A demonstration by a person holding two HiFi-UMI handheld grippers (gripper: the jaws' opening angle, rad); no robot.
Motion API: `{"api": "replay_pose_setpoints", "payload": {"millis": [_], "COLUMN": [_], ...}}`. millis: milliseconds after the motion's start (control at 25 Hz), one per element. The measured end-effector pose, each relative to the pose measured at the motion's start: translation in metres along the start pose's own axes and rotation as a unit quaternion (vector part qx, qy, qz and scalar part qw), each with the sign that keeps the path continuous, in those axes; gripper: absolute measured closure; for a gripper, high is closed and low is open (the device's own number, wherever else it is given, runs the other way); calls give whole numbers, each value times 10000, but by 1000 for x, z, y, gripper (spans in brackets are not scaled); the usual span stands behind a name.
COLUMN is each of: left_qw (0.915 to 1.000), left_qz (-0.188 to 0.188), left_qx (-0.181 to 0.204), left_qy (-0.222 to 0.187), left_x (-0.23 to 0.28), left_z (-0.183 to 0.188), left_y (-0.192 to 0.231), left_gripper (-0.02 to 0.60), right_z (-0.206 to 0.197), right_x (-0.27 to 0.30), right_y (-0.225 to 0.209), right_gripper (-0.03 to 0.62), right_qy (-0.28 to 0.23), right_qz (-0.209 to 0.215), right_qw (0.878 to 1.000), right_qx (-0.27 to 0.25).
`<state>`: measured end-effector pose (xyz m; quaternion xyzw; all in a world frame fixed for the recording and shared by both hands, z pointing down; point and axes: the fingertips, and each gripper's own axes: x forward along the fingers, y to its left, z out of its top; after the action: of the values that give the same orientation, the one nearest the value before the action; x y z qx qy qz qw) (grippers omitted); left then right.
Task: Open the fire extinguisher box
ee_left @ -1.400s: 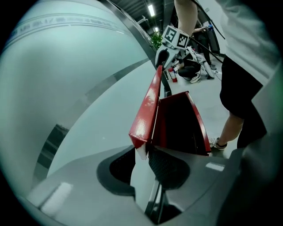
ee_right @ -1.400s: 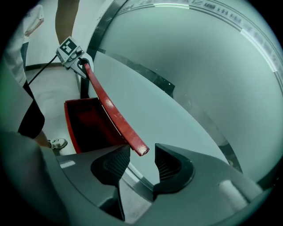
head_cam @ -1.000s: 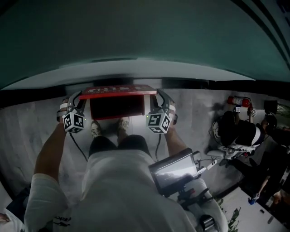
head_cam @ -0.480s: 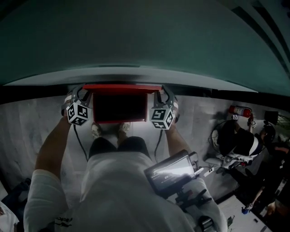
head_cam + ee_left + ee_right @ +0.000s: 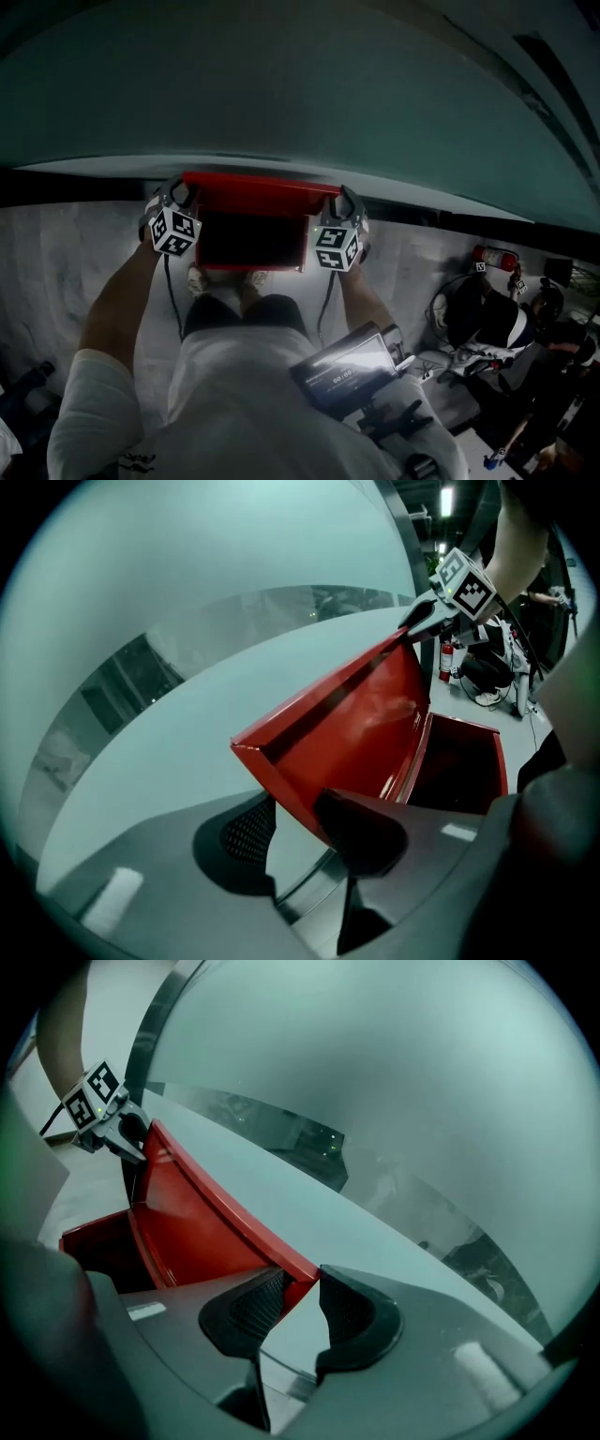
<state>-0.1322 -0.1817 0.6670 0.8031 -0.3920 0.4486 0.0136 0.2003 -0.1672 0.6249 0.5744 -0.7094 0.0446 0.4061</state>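
Observation:
The red fire extinguisher box (image 5: 248,239) stands on the floor against the teal wall, dark inside. Its lid (image 5: 258,181) is swung up on the far edge, almost upright. My left gripper (image 5: 178,194) is shut on the lid's left corner and my right gripper (image 5: 342,200) on its right corner. In the left gripper view the lid (image 5: 366,714) has one corner between the pads of the left gripper (image 5: 300,832). The right gripper (image 5: 427,621) holds the far corner. In the right gripper view the lid (image 5: 202,1222) ends between the pads of the right gripper (image 5: 300,1302).
The teal wall (image 5: 281,84) rises right behind the box. A red fire extinguisher (image 5: 494,257) lies on the floor to the right, beside dark bags and gear (image 5: 478,314). My shoes (image 5: 225,278) stand at the box's front. A screen device (image 5: 342,370) hangs at my chest.
The lid has swung up from half raised to nearly upright against the wall. Both grippers rose and moved toward the wall with it, exposing more of the box's inside.

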Motion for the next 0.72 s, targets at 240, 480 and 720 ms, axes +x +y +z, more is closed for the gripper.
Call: {"api": "replay_pose_setpoints", "payload": {"millis": [240,480,720], "left_qw": [9989,9975,9957], "left_qz": [274,413,469], "left_qx": [-336,-499,-690], "left_qy": [158,293,406], "left_x": [8,11,17], "left_z": [-5,-9,-11], "left_y": [11,14,17], "left_gripper": [441,442,443], "right_z": [3,2,-5], "right_x": [10,16,17], "right_y": [4,3,5], "right_gripper": [459,456,462], "right_qy": [152,300,407], "right_qz": [-169,-435,-398], "right_qw": [9997,9974,9951], "right_qx": [86,490,812]}}
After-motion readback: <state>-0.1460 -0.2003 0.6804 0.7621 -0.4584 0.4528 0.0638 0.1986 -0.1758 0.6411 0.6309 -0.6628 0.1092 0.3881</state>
